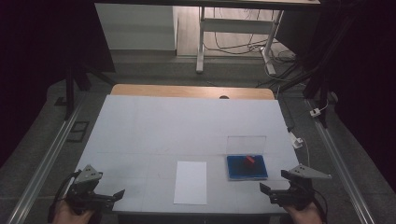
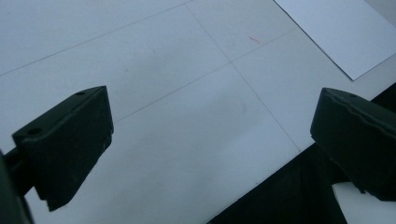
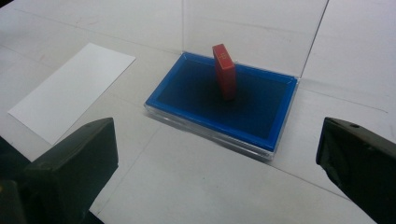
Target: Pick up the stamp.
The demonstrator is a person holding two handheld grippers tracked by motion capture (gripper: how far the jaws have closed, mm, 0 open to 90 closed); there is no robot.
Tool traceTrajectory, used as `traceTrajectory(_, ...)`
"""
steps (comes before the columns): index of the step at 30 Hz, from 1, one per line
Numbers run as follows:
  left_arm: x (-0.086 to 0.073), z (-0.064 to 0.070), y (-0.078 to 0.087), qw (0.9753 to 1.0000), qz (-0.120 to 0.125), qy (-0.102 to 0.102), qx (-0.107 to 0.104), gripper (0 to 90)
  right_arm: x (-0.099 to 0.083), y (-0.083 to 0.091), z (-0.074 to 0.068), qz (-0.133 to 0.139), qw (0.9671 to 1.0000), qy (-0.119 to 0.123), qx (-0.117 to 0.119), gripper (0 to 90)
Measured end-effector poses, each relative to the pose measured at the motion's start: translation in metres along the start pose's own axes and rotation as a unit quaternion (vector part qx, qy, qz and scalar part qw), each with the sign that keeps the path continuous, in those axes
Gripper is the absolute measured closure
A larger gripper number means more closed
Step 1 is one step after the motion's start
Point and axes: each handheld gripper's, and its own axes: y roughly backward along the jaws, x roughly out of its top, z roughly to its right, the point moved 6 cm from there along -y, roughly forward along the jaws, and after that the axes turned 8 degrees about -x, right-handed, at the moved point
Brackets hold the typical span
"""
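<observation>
A shallow blue-lined box [image 1: 247, 167] with its clear lid [image 1: 246, 144] standing open sits on the white table at the front right. A small red block [image 1: 249, 160] stands on end inside the box [image 3: 224, 105], the red block [image 3: 224, 71] leaning slightly. A white sheet of paper [image 1: 190, 182] lies left of the box, also in the right gripper view [image 3: 70, 91] and at the top right of the left gripper view [image 2: 345, 32]. My left gripper [image 1: 114, 196] rests at the front left edge, open and holding nothing [image 2: 210, 149]. My right gripper [image 1: 267, 190] is open just in front of the box [image 3: 217, 163].
The white table cover [image 1: 187, 126] stretches far back to a wooden edge [image 1: 191, 91]. Metal rails [image 1: 345, 163] run along both sides on the floor. Desk legs and cables [image 1: 243, 46] stand beyond the table. A white plug [image 1: 295, 140] lies by the table's right edge.
</observation>
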Motion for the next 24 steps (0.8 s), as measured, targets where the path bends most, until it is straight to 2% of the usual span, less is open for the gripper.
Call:
traceTrajectory(7, -0.0005, 0.0004, -0.0002, 1.0, 0.0, 0.001, -0.01, 0.0, 0.0005, 0.0002, 0.0, 0.004, 1.0, -0.002, 0.007, 0.0)
traceTrajectory(15, -0.0002, 0.0014, -0.0011, 0.9999, -0.003, -0.001, -0.014, 0.0, -0.0001, -0.0021, -0.0011, -0.007, 0.9999, 0.004, 0.007, 0.6)
traceTrajectory(19, 0.0, 0.0022, -0.0008, 0.9999, -0.002, -0.004, -0.012, 0.0, -0.0003, -0.0019, -0.0023, -0.008, 0.9999, 0.013, 0.006, 0.3)
traceTrajectory(24, -0.0005, 0.0015, -0.0001, 0.9999, 0.0, -0.003, -0.011, 0.0, 0.0002, -0.0024, -0.0022, -0.009, 0.9999, 0.012, 0.005, 0.0)
